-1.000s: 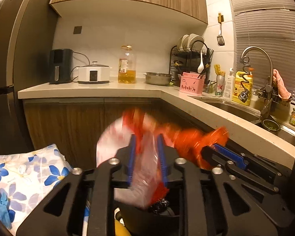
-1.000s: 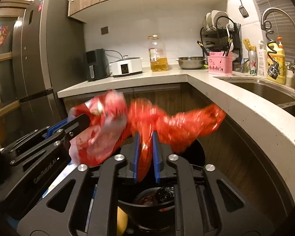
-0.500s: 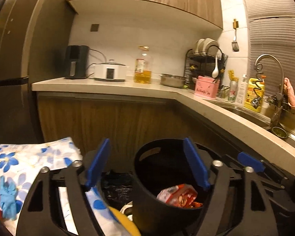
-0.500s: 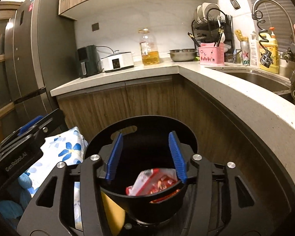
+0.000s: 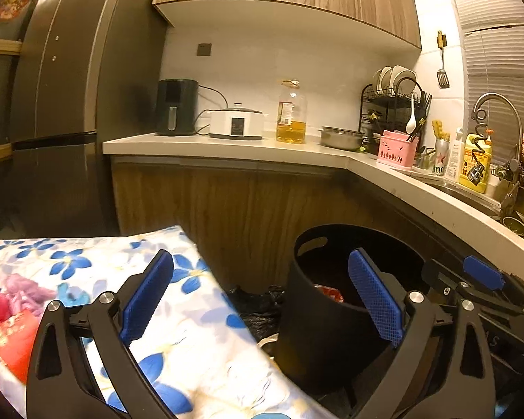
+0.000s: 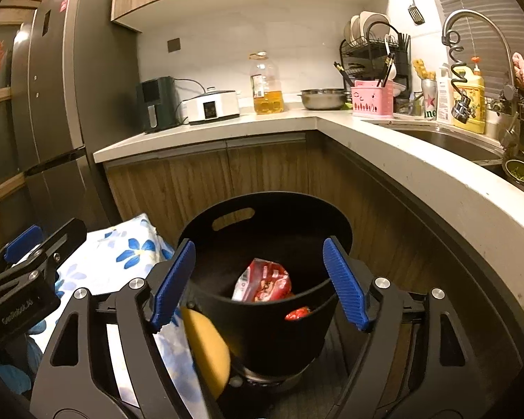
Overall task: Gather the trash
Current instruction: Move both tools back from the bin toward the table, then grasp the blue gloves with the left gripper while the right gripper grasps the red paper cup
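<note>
Resting inside black bin (image 6: 262, 314): red wrapper (image 6: 263, 284), light, crinkly, slippery film; pinching bunched fold advised. Left tool (image 5: 258, 300) and right tool (image 6: 258, 282) both opening, nothing between jaws.

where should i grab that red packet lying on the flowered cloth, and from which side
Take the red packet by its free edge towards the bin, coming down from above with the left tool, whose jaws are opening with nothing between them. It lies flat on the flowered cloth, so a side approach would likely just push it. Its left part runs out of frame, so that end cannot be judged.
</note>
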`<action>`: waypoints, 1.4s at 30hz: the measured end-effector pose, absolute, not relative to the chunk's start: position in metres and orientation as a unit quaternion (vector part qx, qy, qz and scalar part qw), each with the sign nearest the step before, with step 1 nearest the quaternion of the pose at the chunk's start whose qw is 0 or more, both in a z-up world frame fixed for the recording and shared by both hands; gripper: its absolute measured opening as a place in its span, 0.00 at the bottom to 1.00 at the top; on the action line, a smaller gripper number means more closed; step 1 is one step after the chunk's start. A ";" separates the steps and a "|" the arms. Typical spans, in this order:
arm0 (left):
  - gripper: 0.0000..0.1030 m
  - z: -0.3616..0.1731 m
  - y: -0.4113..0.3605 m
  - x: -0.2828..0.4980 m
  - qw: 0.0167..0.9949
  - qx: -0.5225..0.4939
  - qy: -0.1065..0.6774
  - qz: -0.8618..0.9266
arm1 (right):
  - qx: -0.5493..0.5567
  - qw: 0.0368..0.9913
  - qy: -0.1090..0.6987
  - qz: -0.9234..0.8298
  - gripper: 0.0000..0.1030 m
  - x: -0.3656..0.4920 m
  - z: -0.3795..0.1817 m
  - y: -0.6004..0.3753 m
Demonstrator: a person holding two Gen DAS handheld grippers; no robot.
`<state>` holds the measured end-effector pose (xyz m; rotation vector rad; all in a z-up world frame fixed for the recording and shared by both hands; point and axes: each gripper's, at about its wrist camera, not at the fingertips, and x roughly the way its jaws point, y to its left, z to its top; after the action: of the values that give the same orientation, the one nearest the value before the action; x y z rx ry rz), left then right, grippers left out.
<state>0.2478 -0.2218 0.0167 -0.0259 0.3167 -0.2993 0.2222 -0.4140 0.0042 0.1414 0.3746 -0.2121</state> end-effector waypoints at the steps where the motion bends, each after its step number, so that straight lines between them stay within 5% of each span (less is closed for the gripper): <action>1: 0.94 0.016 -0.219 0.244 0.977 -0.010 0.156 -0.145 | 0.067 0.975 0.185 -0.107 0.74 0.218 0.004 -0.410; 42: 0.94 -0.012 -0.021 0.117 0.985 -0.037 0.158 0.052 | 0.029 0.984 0.174 0.019 0.75 0.150 -0.021 -0.221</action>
<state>0.1169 -0.0213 -0.0124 -0.0734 0.3172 0.1040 0.1497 -0.2210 -0.0206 0.0576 0.3492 0.0390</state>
